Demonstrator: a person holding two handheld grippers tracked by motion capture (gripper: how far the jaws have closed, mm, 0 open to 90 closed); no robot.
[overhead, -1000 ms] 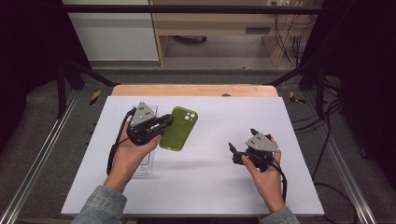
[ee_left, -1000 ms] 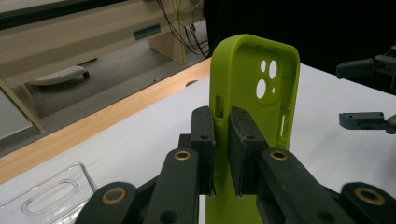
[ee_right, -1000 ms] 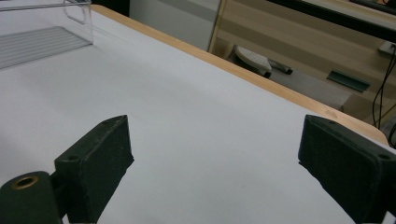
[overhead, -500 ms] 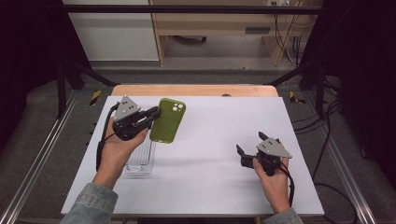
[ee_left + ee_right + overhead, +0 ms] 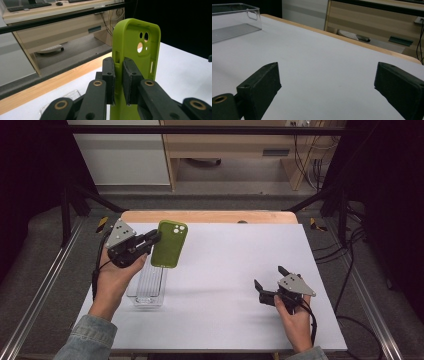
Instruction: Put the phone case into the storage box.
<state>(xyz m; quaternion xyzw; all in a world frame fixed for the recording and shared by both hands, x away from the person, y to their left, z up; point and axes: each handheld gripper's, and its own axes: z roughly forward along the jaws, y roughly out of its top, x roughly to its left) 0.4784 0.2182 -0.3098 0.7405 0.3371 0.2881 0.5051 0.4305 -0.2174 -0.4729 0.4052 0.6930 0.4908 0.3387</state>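
Note:
A green phone case (image 5: 169, 244) hangs in the air over the table's left side, held upright by its side wall. My left gripper (image 5: 150, 241) is shut on that wall; in the left gripper view the two black pads (image 5: 109, 80) pinch the green phone case (image 5: 140, 50), whose camera cut-outs face away. A clear plastic tray (image 5: 146, 288) lies on the white table below the left hand. My right gripper (image 5: 270, 281) rests low over the table's right side, open, with nothing between its jaws; its pads (image 5: 260, 85) stand far apart in the right gripper view.
The clear tray (image 5: 234, 22) sits at the far left in the right gripper view. A wooden strip (image 5: 210, 216) edges the table's far side, with a wooden desk (image 5: 240, 150) beyond it. Metal rails (image 5: 45, 285) and cables (image 5: 350, 270) flank the table.
The left hand carried the green case leftward and up, away from the table's middle, tilting it more upright. The right hand drew back toward the near right and lower.

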